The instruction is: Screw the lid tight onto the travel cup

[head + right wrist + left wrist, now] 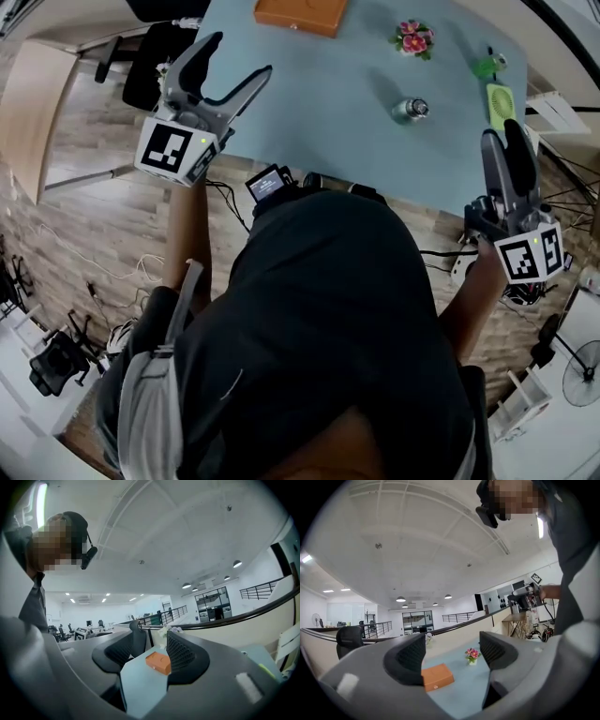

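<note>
**Three cameras, one box in common**

The head camera looks steeply down past the person (328, 309) onto the tabletop (319, 122), with the box (300, 14) at the far edge. The camera on the left hand-held gripper (239, 54) sits low, well short of the box, faces across toward it and tilts up to the ceiling (417, 536). The camera on the right hand-held gripper (503, 131) does likewise from farther right of the box. All three views share the box, and both gripper views catch the person.

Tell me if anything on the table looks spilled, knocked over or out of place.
Nothing stands out. No spill shows on the table; the travel cup sits without its lid, and the green lid lies apart from it near the far edge.
</note>
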Action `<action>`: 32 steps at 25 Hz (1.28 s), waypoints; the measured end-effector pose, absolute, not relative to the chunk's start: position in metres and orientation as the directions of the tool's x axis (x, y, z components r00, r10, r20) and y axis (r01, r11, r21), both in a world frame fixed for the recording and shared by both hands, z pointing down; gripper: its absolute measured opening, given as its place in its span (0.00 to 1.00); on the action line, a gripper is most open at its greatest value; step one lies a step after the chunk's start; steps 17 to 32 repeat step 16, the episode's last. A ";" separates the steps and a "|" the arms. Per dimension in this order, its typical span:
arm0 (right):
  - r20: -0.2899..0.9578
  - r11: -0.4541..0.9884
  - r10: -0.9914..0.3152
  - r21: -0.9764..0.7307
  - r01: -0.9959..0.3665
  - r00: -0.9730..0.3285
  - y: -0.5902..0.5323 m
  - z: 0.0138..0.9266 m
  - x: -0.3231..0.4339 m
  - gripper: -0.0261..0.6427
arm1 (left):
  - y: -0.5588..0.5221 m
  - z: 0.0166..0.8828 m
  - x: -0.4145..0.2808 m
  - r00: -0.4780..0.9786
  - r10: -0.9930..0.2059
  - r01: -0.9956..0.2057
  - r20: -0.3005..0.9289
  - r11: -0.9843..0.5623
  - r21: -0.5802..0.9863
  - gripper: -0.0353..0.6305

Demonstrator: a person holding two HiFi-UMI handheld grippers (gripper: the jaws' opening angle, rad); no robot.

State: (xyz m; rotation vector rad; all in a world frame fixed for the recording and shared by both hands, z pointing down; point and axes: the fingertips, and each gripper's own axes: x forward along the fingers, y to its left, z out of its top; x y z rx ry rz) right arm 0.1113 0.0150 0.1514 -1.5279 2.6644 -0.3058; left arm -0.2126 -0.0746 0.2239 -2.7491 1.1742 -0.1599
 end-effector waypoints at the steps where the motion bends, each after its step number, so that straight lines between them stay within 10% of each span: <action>1: 0.052 0.487 -0.862 -0.194 -0.851 -0.505 0.018 0.151 0.110 0.38 | -0.072 0.223 -0.214 0.689 -0.724 -0.708 0.037 -0.683 -0.179 0.67; 32: 0.105 0.401 -0.902 -0.161 -0.902 -0.419 0.066 0.149 0.121 0.38 | -0.045 0.235 -0.188 0.758 -0.651 -0.643 0.031 -0.755 -0.131 0.67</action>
